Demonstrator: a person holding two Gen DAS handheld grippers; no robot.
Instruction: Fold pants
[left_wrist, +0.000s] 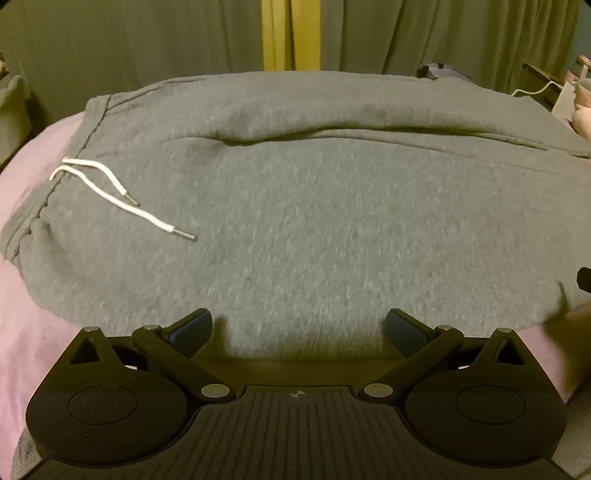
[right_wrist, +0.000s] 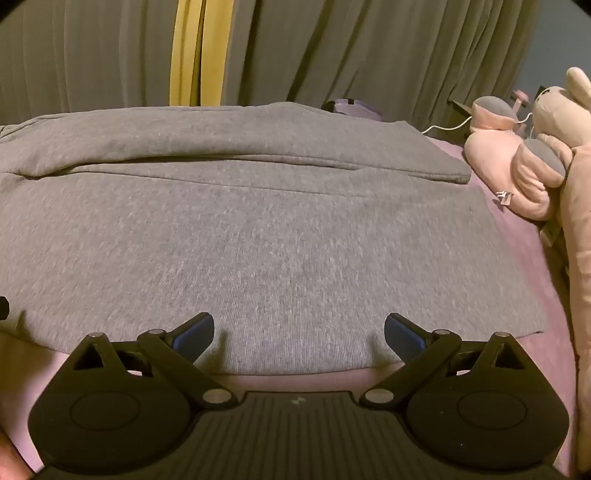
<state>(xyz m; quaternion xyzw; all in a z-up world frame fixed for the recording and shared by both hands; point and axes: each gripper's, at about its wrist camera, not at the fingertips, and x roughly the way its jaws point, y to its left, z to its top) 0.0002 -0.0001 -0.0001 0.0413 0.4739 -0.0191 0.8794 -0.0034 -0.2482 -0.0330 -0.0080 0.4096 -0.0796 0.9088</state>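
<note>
Pink bedsheet (right_wrist: 295, 380), grey pants (left_wrist: 295, 229) spread flat ahead of both grippers, jaws released, holding nothing

The right gripper (right_wrist: 299, 326), jaws spread wide, hovers at the near edge of the grey pants (right_wrist: 258, 236) lying on the pink bed (right_wrist: 295, 380). Plush toys (right_wrist: 524, 158) sit at the bed's right edge, with curtains (right_wrist: 369, 51) behind.

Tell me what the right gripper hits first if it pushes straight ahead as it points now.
Most likely the gray pants: the open right gripper sits at their near edge, fabric directly ahead. Its height above the cloth is unclear.
</note>
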